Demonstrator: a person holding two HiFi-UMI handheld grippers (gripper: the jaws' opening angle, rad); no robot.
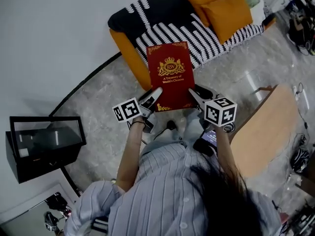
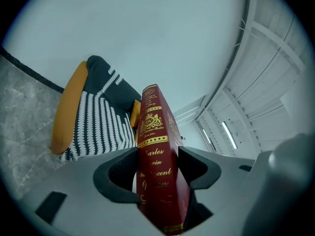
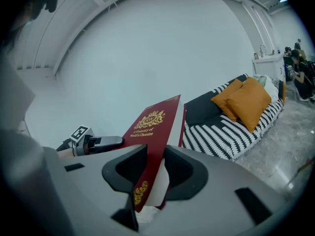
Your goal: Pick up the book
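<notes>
A red hardback book with a gold crest and gold lettering is held in the air above a grey marble floor, cover facing up, just in front of a sofa. The left gripper pinches the book's near left corner; its own view shows both pads pressed against the spine end. The right gripper pinches the near right corner, its pads closed on the cover and the white page edges. The sofa has an orange frame, a black and white striped cover and two orange cushions. A black glass-sided case stands well apart on the left. The person wears a striped shirt.
</notes>
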